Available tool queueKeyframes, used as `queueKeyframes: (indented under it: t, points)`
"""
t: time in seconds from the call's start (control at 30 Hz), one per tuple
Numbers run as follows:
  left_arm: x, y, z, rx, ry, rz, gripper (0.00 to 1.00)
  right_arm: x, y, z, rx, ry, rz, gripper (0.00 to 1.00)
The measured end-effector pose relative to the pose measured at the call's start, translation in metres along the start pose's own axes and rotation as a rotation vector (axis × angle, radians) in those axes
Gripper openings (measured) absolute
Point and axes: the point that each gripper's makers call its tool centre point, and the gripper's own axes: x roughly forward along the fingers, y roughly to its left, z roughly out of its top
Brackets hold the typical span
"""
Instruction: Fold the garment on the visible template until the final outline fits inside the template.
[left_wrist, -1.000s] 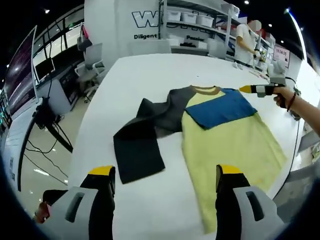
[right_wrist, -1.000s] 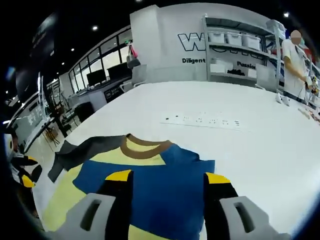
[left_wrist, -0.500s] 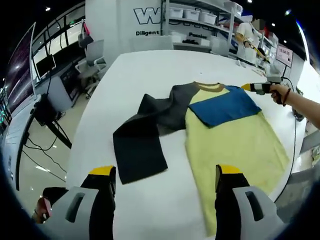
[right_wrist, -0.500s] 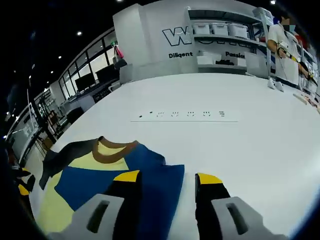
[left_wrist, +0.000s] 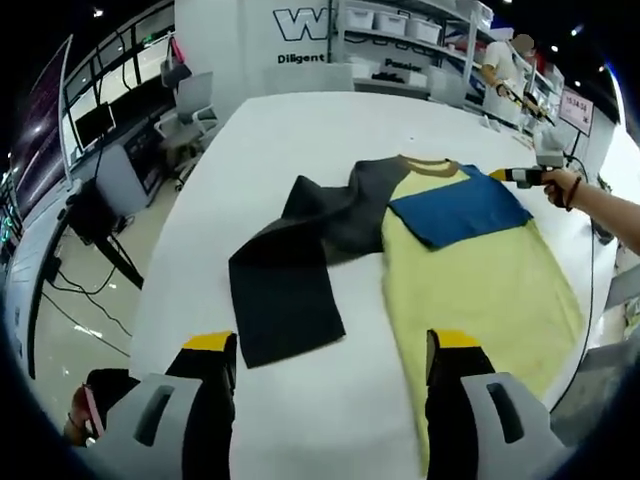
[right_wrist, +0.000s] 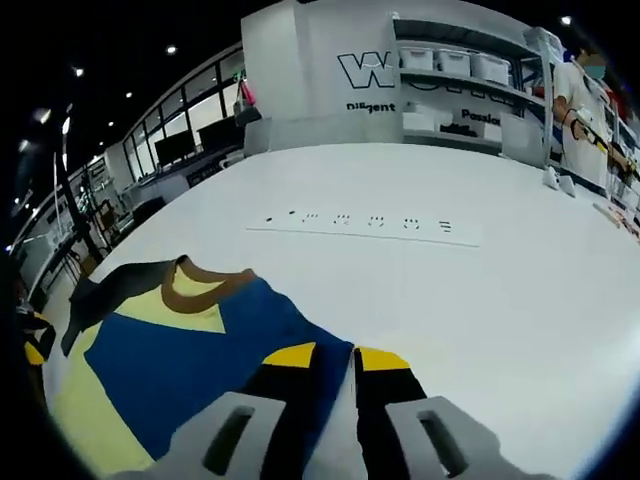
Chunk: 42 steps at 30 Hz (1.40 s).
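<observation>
White worktop (left_wrist: 300, 130) is carrying the garment (left_wrist: 470, 270); right claw (right_wrist: 332, 357) is being pinched on its blue sleeve (right_wrist: 190, 370), left claw (left_wrist: 330, 345) held apart.

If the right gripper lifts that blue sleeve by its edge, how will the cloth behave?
Probably floppy: the blue sleeve already lies folded flat over the yellow body, and the dark sleeve bends limply. It looks thin and light, so it should drape from the right gripper. On the smooth white table the rest may slide along.
</observation>
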Motion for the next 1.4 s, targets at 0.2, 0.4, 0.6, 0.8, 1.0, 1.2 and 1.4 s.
queueKeyframes:
  t: [0.2, 0.4, 0.6, 0.8, 1.0, 1.2, 1.4]
  points:
    - [0.0, -0.001, 0.001, 0.0, -0.004, -0.003, 0.76, 0.0, -0.004, -0.003, 0.021, 0.009, -0.008, 0.0]
    - [0.0, -0.003, 0.002, 0.004, -0.006, -0.006, 0.76, -0.004, -0.016, -0.003, -0.007, 0.016, -0.059, 0.0]
    - [-0.001, -0.004, 0.001, 0.012, -0.002, -0.01, 0.76, -0.005, -0.022, -0.005, -0.001, 0.023, -0.093, 0.0]
    - [-0.003, -0.005, 0.003, 0.018, -0.008, -0.014, 0.77, -0.023, -0.019, 0.002, 0.091, -0.016, -0.118, 0.13]
    - [-0.004, -0.007, 0.005, 0.019, -0.017, -0.02, 0.76, -0.052, -0.003, -0.018, 0.146, -0.007, -0.094, 0.17]
    - [-0.007, -0.01, 0.011, 0.018, -0.038, -0.029, 0.76, -0.076, 0.015, -0.043, 0.187, 0.015, -0.075, 0.19]
    - [-0.008, -0.01, 0.01, 0.02, -0.035, -0.032, 0.77, -0.087, 0.022, -0.057, 0.194, 0.045, -0.09, 0.2]
